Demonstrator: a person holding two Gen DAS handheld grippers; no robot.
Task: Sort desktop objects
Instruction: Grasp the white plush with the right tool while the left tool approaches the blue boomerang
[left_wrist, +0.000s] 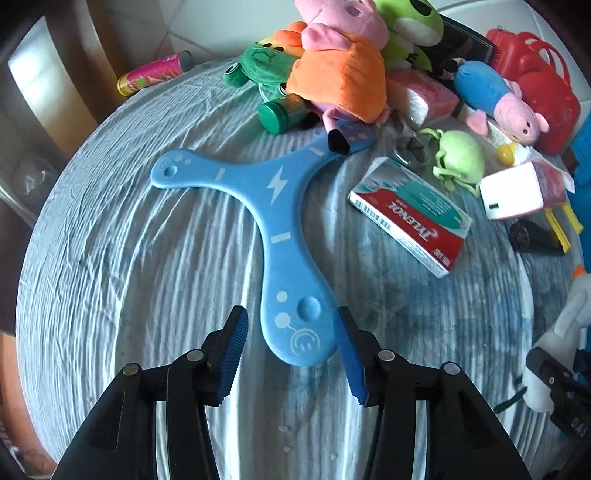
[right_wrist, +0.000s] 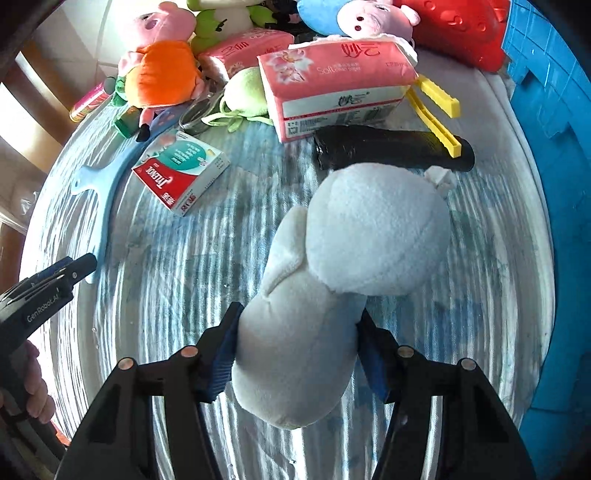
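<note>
The right gripper (right_wrist: 295, 354) squeezes a white soft toy (right_wrist: 332, 280), lifted over the table (right_wrist: 498, 295); the toy's face is hidden. The left gripper (left_wrist: 290, 354) is spread wide around one arm of the blue boomerang (left_wrist: 273, 206). A pig toy (left_wrist: 340, 77) covers the boomerang's far arm.

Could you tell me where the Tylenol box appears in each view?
Left wrist: Tylenol box lies right of centre, right of the blue boomerang.
Right wrist: Tylenol box lies upper left, right of the boomerang.
Shared landmark: the boomerang.
</note>
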